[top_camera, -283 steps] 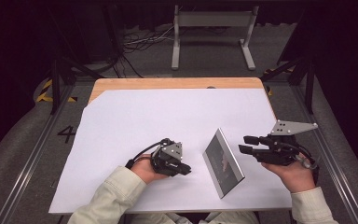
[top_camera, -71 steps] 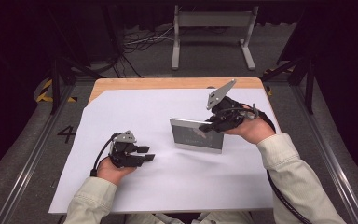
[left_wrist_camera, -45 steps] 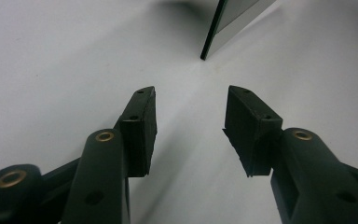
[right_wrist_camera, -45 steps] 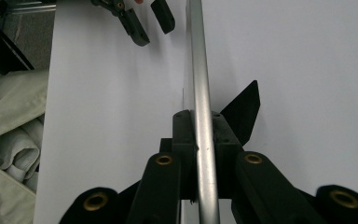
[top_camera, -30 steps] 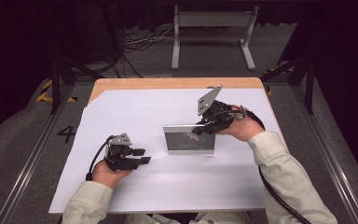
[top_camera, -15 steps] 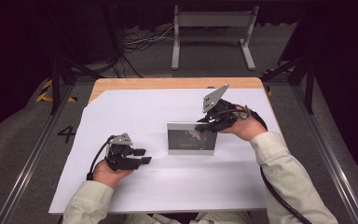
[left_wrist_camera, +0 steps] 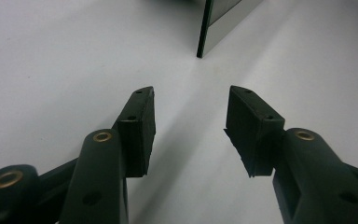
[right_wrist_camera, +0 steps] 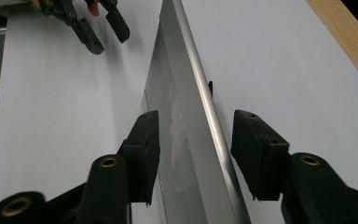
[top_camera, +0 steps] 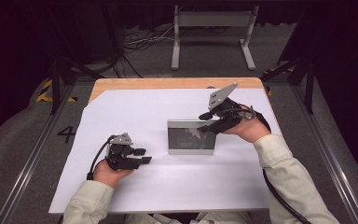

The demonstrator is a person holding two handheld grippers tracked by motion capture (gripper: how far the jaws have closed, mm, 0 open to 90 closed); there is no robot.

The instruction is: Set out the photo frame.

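Dark floor with a painted "4" [top_camera: 66,134] at 9 o'clock, white sheet [top_camera: 135,112] over a wooden table [top_camera: 121,83], left gripper [top_camera: 142,156] jaws wide at 7 o'clock, silver-framed picture frame [top_camera: 191,137] upright at centre, right gripper [top_camera: 206,122] jaws parted astride its top edge at 2 o'clock, metal stand [top_camera: 213,28] at 12 o'clock.

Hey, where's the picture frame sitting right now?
In the high view the picture frame stands upright on the white sheet right of the table's centre. The open right gripper straddles its top right edge, and the left gripper rests apart to its left.
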